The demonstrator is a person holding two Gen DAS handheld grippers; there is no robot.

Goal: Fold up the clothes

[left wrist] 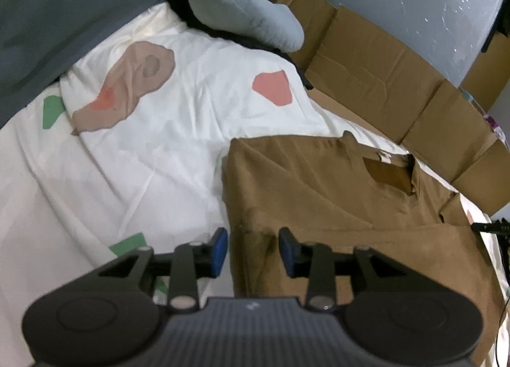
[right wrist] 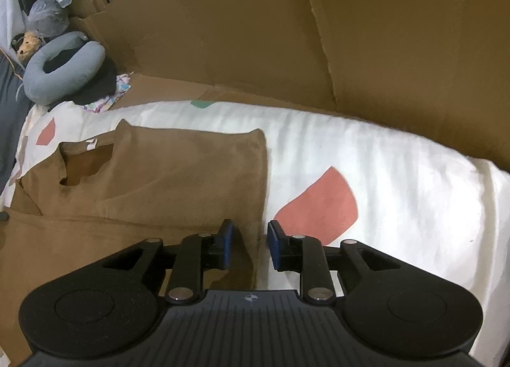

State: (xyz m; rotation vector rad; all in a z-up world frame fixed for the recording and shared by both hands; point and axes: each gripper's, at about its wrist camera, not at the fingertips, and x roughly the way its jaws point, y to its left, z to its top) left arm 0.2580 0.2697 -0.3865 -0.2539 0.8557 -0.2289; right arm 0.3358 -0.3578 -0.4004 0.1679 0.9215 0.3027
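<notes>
With the brown T-shirt [left wrist: 334, 207] lying flat on the white patterned bedsheet [left wrist: 159, 160], sleeves folded in, collar away from both grippers and long axis toward them, left gripper [left wrist: 253, 250] and right gripper [right wrist: 248, 244] straddle its opposite side edges, jaws partly open, gripping nothing.

A brown shirt [left wrist: 334, 207] lies flat on the bed, front up, its collar opening with a small white label facing the cardboard side. Both side portions are folded in over the body, giving straight left and right edges. The cloth looks soft and faintly creased.
</notes>
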